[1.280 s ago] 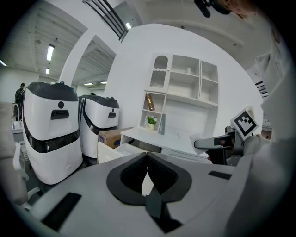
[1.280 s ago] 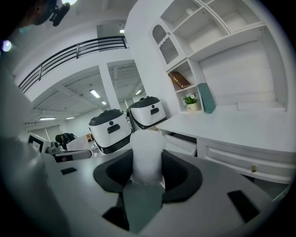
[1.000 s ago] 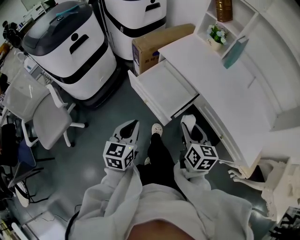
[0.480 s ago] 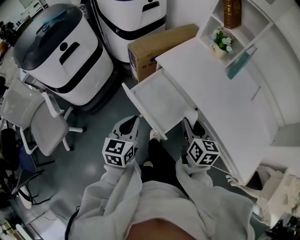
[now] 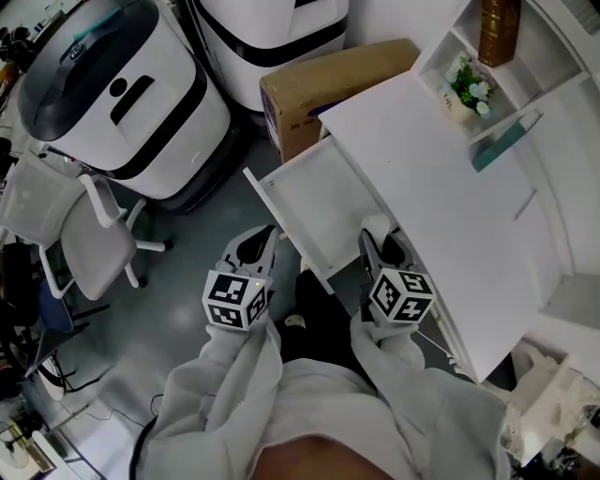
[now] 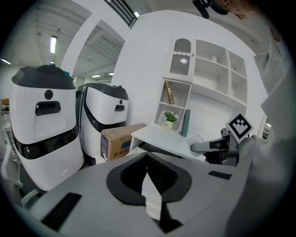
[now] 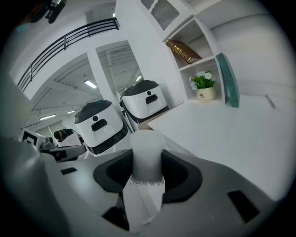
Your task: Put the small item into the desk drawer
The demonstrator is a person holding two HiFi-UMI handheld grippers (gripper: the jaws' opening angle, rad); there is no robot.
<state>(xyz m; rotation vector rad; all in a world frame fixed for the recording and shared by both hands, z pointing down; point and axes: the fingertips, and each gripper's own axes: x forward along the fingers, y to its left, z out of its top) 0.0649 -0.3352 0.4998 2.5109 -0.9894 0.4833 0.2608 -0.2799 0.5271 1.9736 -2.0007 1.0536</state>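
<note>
The white desk point(image 5: 450, 197) has its shallow drawer point(image 5: 314, 192) pulled out toward me; what I see of its floor is bare. My right gripper point(image 5: 378, 234) hovers by the drawer's near right corner, at the desk's front edge. It is shut on a small white cylinder point(image 7: 147, 152), which stands upright between the jaws; the same small white cylinder point(image 5: 375, 225) shows as a pale tip in the head view. My left gripper point(image 5: 262, 239) hangs left of the drawer's front corner, over the grey floor. Its jaws meet with nothing between them point(image 6: 149, 183).
Two white-and-black machines point(image 5: 112, 94) stand behind the drawer, with a cardboard box point(image 5: 328, 84) beside the desk. An office chair point(image 5: 66, 234) is at the left. On the desk's shelves are a potted plant point(image 5: 466, 89), a teal book point(image 5: 502, 141) and a brown bottle point(image 5: 497, 28).
The desk and open drawer have come closer to me. Both grippers now sit right at the drawer's front end. The right gripper still holds the white cylinder.
</note>
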